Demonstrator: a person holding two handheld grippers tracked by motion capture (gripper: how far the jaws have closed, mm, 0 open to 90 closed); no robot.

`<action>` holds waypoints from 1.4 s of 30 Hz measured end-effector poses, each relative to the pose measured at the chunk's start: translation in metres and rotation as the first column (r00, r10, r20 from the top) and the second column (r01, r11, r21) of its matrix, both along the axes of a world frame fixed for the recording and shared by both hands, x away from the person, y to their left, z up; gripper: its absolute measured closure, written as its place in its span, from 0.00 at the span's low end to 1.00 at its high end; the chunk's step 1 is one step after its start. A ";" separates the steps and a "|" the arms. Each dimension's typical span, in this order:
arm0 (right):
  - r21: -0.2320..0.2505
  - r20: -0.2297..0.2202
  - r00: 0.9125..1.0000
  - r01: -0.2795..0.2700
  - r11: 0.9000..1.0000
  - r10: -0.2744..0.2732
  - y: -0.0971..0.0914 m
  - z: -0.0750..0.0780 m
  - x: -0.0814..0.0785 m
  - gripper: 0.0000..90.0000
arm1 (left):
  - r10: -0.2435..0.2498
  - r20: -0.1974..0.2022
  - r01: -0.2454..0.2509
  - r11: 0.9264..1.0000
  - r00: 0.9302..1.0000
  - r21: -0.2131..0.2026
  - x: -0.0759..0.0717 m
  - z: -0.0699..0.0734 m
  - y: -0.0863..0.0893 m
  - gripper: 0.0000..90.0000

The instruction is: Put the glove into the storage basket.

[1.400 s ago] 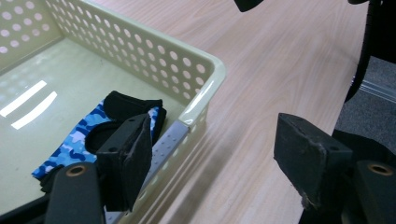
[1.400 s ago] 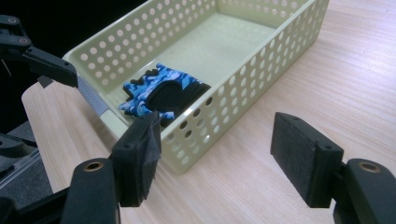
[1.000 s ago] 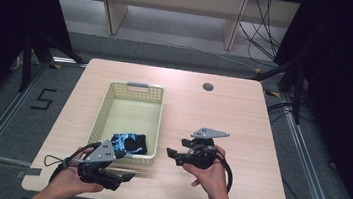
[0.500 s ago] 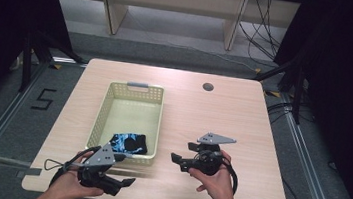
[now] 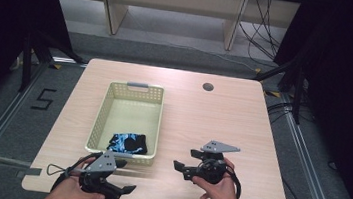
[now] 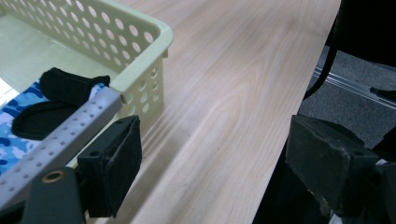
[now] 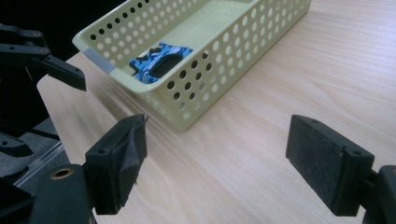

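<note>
Both grippers now drawn back from basket toward near table edge, jaws just opened wider, nothing between them. Left gripper (image 5: 126, 188) spread wide at table's (image 5: 222, 120) 7 o'clock corner, just below basket (image 5: 99, 116). Right gripper (image 5: 179, 168) spread wide, empty, at 5 o'clock of basket. Blue camouflage cloth (image 5: 126, 143) lies inside basket, at near end.
</note>
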State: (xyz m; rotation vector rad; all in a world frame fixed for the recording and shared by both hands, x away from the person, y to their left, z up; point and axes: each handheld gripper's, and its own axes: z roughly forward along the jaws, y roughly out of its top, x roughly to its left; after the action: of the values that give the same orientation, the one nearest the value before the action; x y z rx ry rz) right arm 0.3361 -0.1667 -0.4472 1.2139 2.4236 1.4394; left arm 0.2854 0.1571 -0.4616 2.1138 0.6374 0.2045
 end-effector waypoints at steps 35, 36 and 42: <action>-0.027 -0.053 0.998 -0.030 0.999 0.029 -0.014 -0.027 -0.029 0.22 | 0.012 -0.021 -0.011 0.999 1.000 0.050 -0.010 -0.026 0.002 0.20; -0.017 -0.070 0.997 -0.030 0.999 0.028 -0.013 -0.028 -0.031 0.22 | 0.017 -0.026 -0.016 0.999 1.000 0.039 -0.011 -0.027 0.001 0.20; -0.047 -0.047 0.998 -0.044 0.998 0.042 -0.015 -0.032 -0.035 0.22 | 0.027 -0.053 -0.024 0.999 0.998 0.047 -0.012 -0.033 0.003 0.20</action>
State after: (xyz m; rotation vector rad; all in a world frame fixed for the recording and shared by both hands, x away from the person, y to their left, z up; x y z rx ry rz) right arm 0.3013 -0.1817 -0.4790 1.2058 2.5139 1.3710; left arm 0.2736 0.1601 -0.4942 2.1631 0.6975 0.1794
